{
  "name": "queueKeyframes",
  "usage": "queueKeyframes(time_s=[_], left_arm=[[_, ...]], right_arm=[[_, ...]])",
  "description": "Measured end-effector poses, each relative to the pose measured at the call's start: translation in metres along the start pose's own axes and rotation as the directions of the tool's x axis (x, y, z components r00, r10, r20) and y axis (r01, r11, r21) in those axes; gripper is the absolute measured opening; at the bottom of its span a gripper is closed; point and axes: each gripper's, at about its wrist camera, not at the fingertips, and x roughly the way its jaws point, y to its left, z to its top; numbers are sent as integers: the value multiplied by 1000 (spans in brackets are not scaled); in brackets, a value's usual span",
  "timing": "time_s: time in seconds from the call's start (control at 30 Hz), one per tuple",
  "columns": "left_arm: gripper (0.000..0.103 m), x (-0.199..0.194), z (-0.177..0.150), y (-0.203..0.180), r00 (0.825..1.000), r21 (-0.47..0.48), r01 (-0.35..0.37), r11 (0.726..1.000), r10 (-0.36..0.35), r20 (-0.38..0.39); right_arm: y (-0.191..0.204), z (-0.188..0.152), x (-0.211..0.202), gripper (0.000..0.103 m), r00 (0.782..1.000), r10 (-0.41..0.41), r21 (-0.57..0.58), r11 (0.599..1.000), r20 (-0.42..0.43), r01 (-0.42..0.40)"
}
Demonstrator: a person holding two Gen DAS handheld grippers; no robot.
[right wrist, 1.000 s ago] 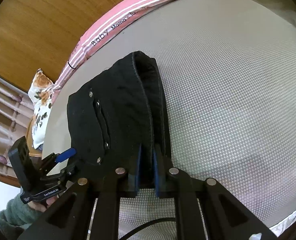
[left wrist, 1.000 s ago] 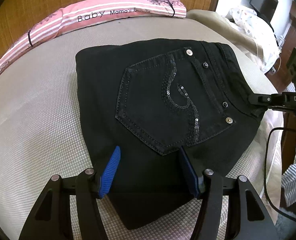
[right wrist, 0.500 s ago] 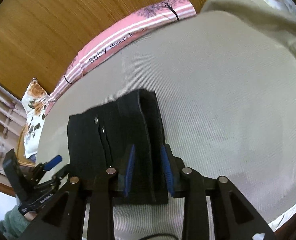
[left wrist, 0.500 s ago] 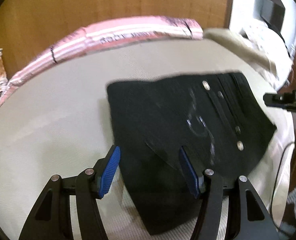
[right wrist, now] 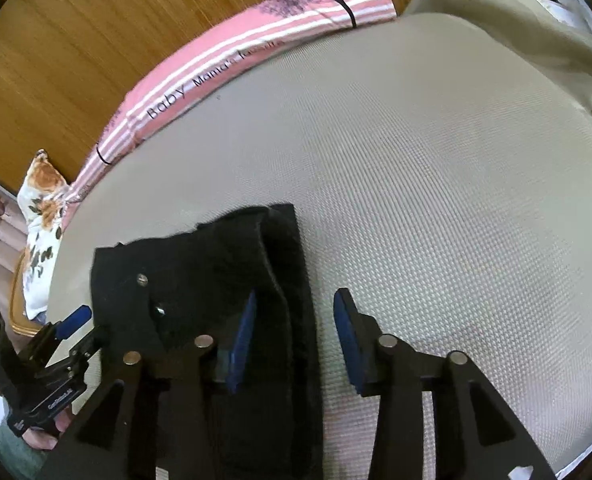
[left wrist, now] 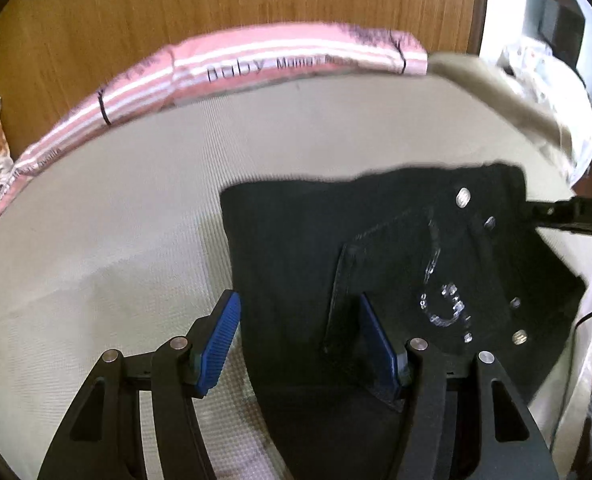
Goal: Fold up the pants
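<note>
Black jeans (left wrist: 396, 264) lie folded on the bed (left wrist: 116, 220), centre-right of frame. Left tool (left wrist: 300, 344) sits apart over the fabric, right tool (right wrist: 296, 344) is opening, pads clear, letting the fold settle.
</note>
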Motion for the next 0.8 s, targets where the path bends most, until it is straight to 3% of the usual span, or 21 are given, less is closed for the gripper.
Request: queueKeyframes(time_s=[0.43,0.5,0.57,0.7,0.8], left_arm=[[63,5,-2,-2,999,-9,-12,1000,11,-48],[63,2,-4,-1,998,-11,-20,1000,19,-61],[63,-2,-6,2,997,-17,-20,1000,18,-70],[67,-10,-13,21,996,-87,1,996,-9,-89],[68,-11,-20,44,990,-193,63,979,-86,-113]], right_arm=[[-9,-2,-4,42,997,66,19,998,-51,-65],[-8,-3,-7,46,995,78,17,997,-57,-77],[-8,-3,-10,57,994,99,19,995,-55,-98],[-2,-4,-11,63,986,148,-11,989,-79,-150],[-5,-6,-5,63,975,189,1,982,-119,-190]])
